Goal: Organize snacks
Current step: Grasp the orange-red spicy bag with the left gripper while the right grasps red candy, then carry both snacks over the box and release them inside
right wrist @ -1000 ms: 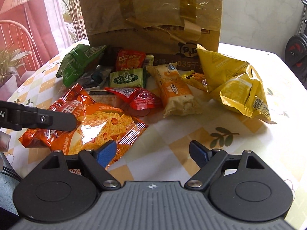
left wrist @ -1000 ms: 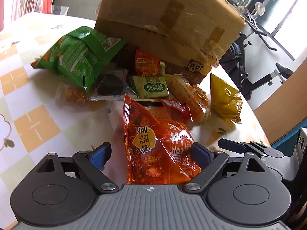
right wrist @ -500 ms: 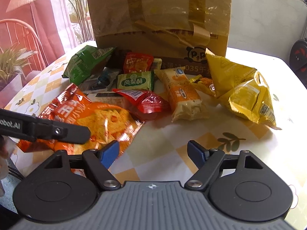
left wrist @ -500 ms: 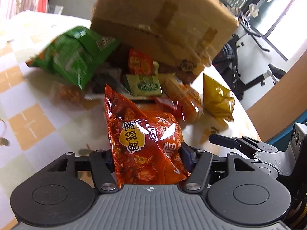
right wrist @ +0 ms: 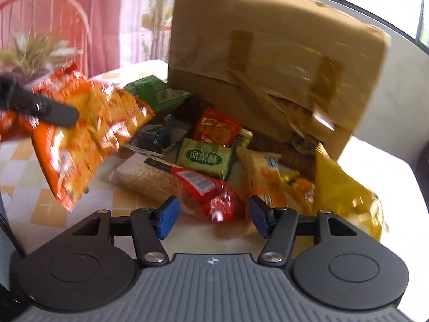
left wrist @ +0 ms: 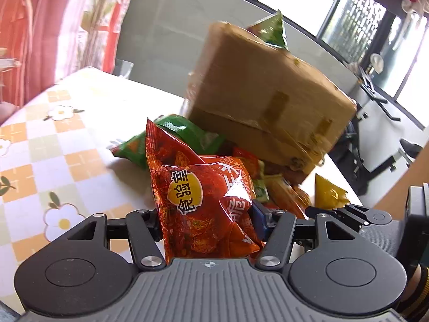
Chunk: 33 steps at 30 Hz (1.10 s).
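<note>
Left gripper (left wrist: 206, 222): we see both jaws clenched on the orange chip bag (left wrist: 203, 206), one pad pressed into each side of it.
Orange chip bag: we see it held upright between the left jaws, off the table (left wrist: 53, 145). In the right wrist view it hangs at the left, above the tabletop and blurred.
Right gripper (right wrist: 211, 216): we see the jaws spread apart with nothing between them, low over the table just in front of the pile. Its blue pads (right wrist: 167, 216) are bare.
Cardboard box (left wrist: 268, 102): we see it standing on the table behind the pile, brown tape strips on its near face. A green bag corner (left wrist: 270, 29) pokes up above its top edge.
Snack pile: we see it lying on the table against the foot of the box.
Green chip bag (right wrist: 156, 94): left rear of the pile, beside the box.
Light green packet (right wrist: 206, 157): middle of the pile, label facing up.
Red packet (right wrist: 211, 193): nearest the right jaws, lying over a pale cracker pack (right wrist: 147, 177).
Small orange-red packet (right wrist: 217, 130): behind the light green packet, near the box.
Yellow bag (right wrist: 346, 190): right end of the pile, crumpled.
Table: we see a checked cloth in orange and white with flower prints.
</note>
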Tool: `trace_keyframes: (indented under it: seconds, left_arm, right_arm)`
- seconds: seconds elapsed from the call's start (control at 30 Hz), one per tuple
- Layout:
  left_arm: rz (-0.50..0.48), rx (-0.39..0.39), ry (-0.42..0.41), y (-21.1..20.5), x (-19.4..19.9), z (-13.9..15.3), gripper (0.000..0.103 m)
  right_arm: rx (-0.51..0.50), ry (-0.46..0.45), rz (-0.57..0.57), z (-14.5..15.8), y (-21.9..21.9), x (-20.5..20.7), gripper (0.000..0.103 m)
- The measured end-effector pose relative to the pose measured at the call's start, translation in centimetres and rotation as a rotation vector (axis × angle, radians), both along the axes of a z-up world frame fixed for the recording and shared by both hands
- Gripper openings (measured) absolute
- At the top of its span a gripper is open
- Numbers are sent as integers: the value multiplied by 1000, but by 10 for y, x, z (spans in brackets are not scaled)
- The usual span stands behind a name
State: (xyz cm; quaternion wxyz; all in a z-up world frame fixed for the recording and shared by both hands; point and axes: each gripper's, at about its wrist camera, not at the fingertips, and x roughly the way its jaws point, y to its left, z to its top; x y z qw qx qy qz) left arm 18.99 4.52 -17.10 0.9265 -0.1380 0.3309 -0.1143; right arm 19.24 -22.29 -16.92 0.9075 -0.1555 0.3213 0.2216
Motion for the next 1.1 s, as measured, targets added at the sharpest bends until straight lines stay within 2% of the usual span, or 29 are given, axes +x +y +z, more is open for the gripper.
trace_keyframes:
  seconds: [0.1,0.23,0.33,0.4,0.43,0.47,0.5,0.77,0.97,1.1]
  left_arm:
    - [5,19,-15,2,-1,3,63]
    - [8,26,-12,4,2,0,63]
    - [10,30,-7,5,1,-2,63]
    - [12,32,-8,5,0,-2,63]
    - [13,32,-12,5,-1,-1,63]
    - [13,30,-16,5,-1,0,63]
    - [11,30,-22,6,-1,1,63]
    - [-7,63,-126,4,0,34,63]
    - [-28,97,-270,0,15,89,63]
    - [-34,103,-366,-14,34,125,63]
  right_arm:
    - [-32,-5,16,-1,7,13,59]
    - [-14,41,4,-6,8,28,55]
    - [-10,65,-17,-12,9,33,47]
    - [44,76,-42,-11,4,33,33]
    - [64,73,-56,-9,3,32,32]
    - [80,65,-63,-6,1,30,21]
    - [98,57,-68,-2,-1,28,17]
    - [211,2,-56,36,-19,20,17]
    - [277,-103,-34,85,-32,25,17]
    - [326,-135,-50,116,-43,38,17]
